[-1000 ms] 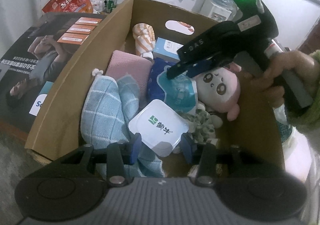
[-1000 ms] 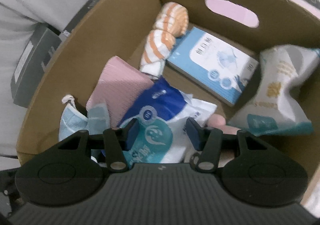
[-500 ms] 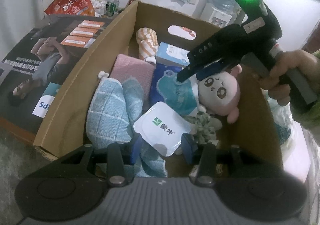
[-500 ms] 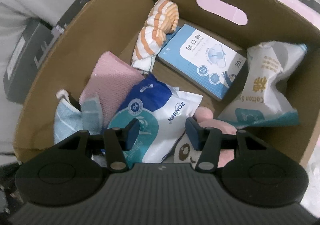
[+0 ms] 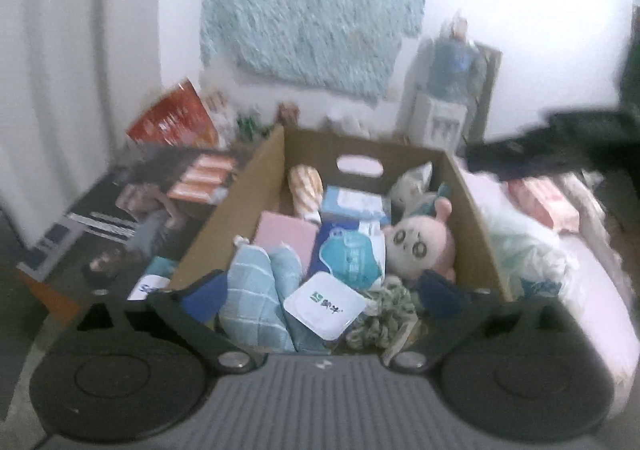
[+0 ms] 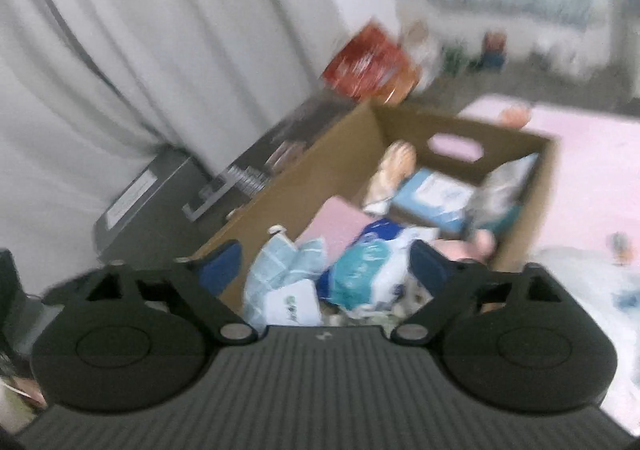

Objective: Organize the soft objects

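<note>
Inside the cardboard box, at the centre of the left wrist view, the soft objects lie packed side by side, presumably so that each stays visible and reachable: a pink plush toy at 3 o'clock, a blue checked cloth at 8 o'clock, a pink folded cloth at 10 o'clock, and a striped orange roll at 12 o'clock beneath the handle cut-out. A white flat pack rests on the cloth at 6 o'clock (its label is too blurred to read). The left gripper hangs above the near rim, jaws spread wide and holding nothing. The right gripper is likewise wide apart and empty, which suggests the packing is largely finished.
</note>
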Demonstrator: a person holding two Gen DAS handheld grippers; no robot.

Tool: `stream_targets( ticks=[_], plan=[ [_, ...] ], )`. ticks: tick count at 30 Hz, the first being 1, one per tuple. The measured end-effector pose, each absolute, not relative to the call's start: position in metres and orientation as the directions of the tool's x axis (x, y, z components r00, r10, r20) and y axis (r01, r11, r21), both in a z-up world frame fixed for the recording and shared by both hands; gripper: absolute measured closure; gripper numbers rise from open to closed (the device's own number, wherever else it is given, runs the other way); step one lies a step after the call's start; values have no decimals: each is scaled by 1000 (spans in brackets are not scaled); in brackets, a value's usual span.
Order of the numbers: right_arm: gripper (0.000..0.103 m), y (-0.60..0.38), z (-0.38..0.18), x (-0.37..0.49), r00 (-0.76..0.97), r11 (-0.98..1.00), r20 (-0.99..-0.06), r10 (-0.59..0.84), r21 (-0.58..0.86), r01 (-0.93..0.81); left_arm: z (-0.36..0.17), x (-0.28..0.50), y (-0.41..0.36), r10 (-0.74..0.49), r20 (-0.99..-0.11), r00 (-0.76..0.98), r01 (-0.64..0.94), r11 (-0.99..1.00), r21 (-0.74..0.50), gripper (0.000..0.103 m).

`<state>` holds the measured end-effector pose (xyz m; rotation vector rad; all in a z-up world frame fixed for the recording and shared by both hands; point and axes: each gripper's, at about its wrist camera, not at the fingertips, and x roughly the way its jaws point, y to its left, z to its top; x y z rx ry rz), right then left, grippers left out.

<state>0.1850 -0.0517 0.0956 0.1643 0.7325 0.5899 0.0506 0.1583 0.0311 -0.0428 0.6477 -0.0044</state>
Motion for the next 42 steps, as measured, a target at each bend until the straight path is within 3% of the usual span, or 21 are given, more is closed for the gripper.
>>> stream_targets(
  ticks=[4,13,21,32,42],
  plan=[
    [1,-68,91,133,721,914,-569,395,166,-369,35,24,146,24,-574,818,-67,996,-54,0],
    [1,-73,64,61,817,957,-555,160,-116,-266,35,-13,127,95,-597,796,-177,981,-80,0],
    [1,-65,63,14,862,976,-490,132,-85,-198,25,-28,96,191,-598,778,-171,981,90,0],
    [1,-78,56,1,824,981,-537,182,37,-192,17,-20,97,187,-649,737,-199,978,57,0],
    [1,-66,35,15,733,971,-638,237,138,-195,11,-14,89,184,-695,695,-193,979,67,0]
  ],
)
